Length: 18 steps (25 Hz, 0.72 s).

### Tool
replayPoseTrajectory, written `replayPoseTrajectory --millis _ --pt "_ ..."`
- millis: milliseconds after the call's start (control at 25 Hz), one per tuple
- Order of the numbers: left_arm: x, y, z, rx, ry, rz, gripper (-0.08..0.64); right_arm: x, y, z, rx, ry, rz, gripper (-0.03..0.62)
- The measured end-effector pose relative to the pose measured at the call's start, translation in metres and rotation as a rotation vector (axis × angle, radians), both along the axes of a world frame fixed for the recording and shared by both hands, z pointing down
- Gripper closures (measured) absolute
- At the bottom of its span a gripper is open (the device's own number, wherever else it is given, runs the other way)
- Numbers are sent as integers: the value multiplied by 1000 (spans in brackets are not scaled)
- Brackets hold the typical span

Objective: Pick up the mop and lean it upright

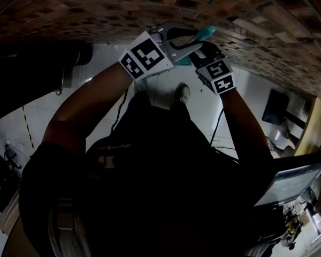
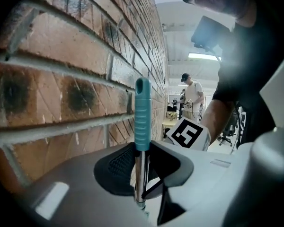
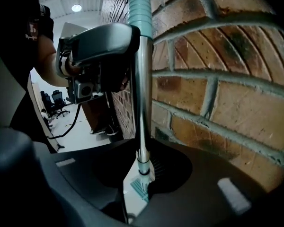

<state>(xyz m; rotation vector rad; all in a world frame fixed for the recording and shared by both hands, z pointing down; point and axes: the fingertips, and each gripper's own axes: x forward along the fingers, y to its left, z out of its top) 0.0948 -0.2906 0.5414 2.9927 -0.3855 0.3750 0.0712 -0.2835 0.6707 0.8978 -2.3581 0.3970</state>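
Note:
The mop stands upright close to the brick wall (image 2: pixel 75 56). Its teal grip (image 2: pixel 142 115) tops a shiny metal pole (image 3: pixel 143 93), and the teal mop head (image 3: pixel 139 186) is far below on the floor. My left gripper (image 2: pixel 141 174) is shut on the pole just under the teal grip. My right gripper (image 3: pixel 144 167) is shut on the pole a little lower; in its view the left gripper (image 3: pixel 104 46) shows above. In the head view both grippers, left (image 1: pixel 187 46) and right (image 1: pixel 201 58), meet at the teal grip (image 1: pixel 206 32) before the wall.
The brick wall (image 3: pixel 217 79) runs right beside the pole. White floor (image 1: pixel 160 95) lies under my feet, with a shoe (image 1: pixel 183 92) near the wall. A desk with a screen (image 1: pixel 289 181) stands to my right. A person (image 2: pixel 191 96) and office chairs (image 3: pixel 57 100) are far off.

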Motion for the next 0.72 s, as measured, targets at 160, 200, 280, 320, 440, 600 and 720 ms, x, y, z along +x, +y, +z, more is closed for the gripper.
replayPoseTrajectory --millis 160,200,280,320,440,600,720 --pt "-6 -6 26 12 -15 42 469 -6 -9 25 -13 17 11 486" --pt "-6 -5 32 13 -23 49 469 -6 -8 31 -18 22 11 486" --pt "-5 -1 43 13 -41 58 468 -6 -5 43 -32 34 13 486" --pt "-5 0 49 12 -46 60 468 -6 -4 48 -37 38 15 486" --pt "-8 -1 57 3 -25 49 468 -7 -4 56 -31 24 30 485" --pt "-12 -14 56 7 13 5 468 -10 -15 56 -17 -1 49 485" --pt "-13 -21 57 10 13 -38 466 -10 -20 57 -15 -12 74 483"
